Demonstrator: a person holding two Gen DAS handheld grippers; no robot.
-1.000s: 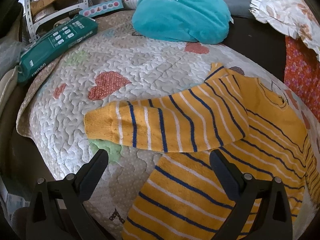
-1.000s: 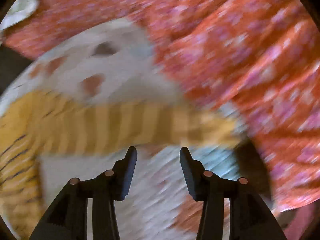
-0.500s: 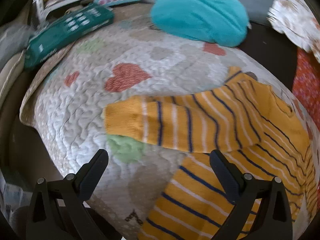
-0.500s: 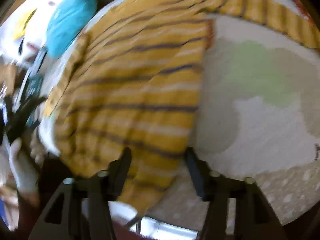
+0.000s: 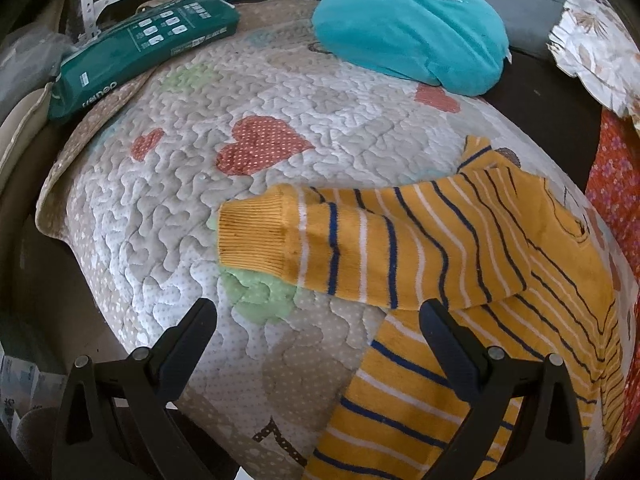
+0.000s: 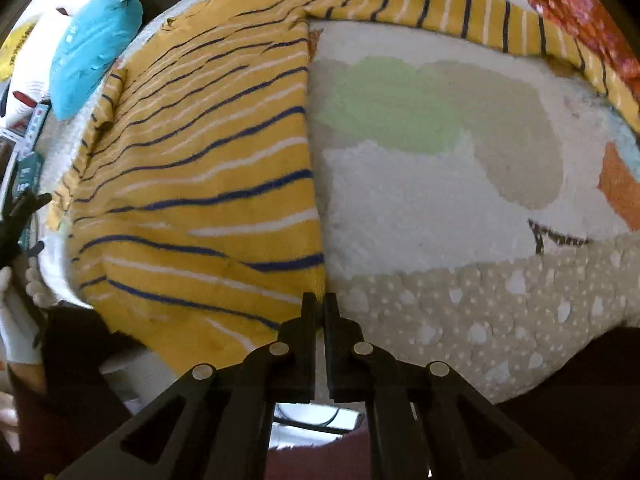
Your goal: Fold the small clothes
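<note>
A small yellow sweater (image 5: 500,264) with blue and white stripes lies flat on a quilted mat (image 5: 280,92). One sleeve (image 5: 320,248) is folded across the body. My left gripper (image 5: 316,320) is open and empty, just in front of that sleeve's cuff. In the right wrist view the sweater (image 6: 192,168) lies at the left, its other sleeve (image 6: 460,20) stretched out along the top. My right gripper (image 6: 319,300) is shut on the sweater's bottom hem corner at the mat's near edge.
A teal cushion (image 5: 408,24) and a green pack (image 5: 140,52) sit at the mat's far edge. Orange floral fabric (image 5: 616,184) lies to the right. A white-gloved hand (image 6: 16,320) holding the other gripper shows at the left of the right wrist view.
My right gripper swung from the sleeve side to the sweater's hem and closed on its corner. My left gripper drifted left, staying open.
</note>
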